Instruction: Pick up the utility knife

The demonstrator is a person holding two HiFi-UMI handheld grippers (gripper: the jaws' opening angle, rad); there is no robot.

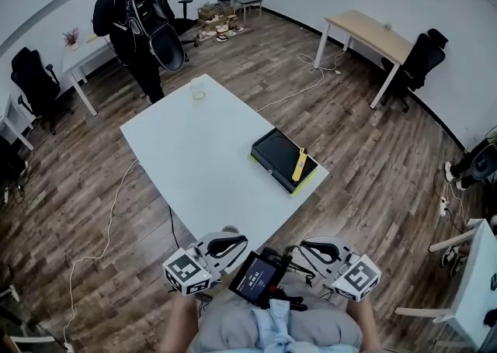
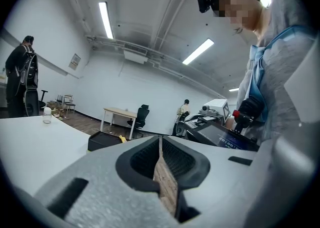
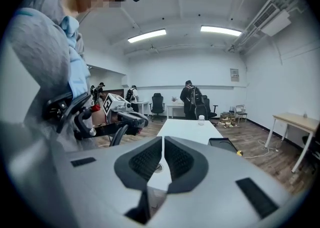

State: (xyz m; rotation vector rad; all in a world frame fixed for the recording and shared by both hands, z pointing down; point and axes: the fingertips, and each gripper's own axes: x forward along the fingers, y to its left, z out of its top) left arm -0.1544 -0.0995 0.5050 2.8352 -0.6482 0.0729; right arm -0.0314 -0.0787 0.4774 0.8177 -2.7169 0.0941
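A yellow utility knife (image 1: 300, 164) lies on the right edge of a black tray with a lime rim (image 1: 273, 151), near the right side of the white table (image 1: 194, 157). Both grippers are held low against the person's body, well short of the tray. My left gripper (image 1: 227, 246) is shut with nothing in it, and so is my right gripper (image 1: 318, 249). The left gripper view shows the knife (image 2: 122, 138) as a small yellow speck beside the tray (image 2: 102, 141). In the right gripper view the knife (image 3: 239, 153) peeks out past the tray (image 3: 222, 144).
A clear jar (image 1: 198, 92) stands at the table's far end. A person with a backpack (image 1: 133, 29) stands beyond it. A wooden desk (image 1: 371, 33) and a black chair (image 1: 419, 60) are at the back right. Cables (image 1: 291, 91) trail over the floor. A screen device (image 1: 258, 278) hangs at the person's chest.
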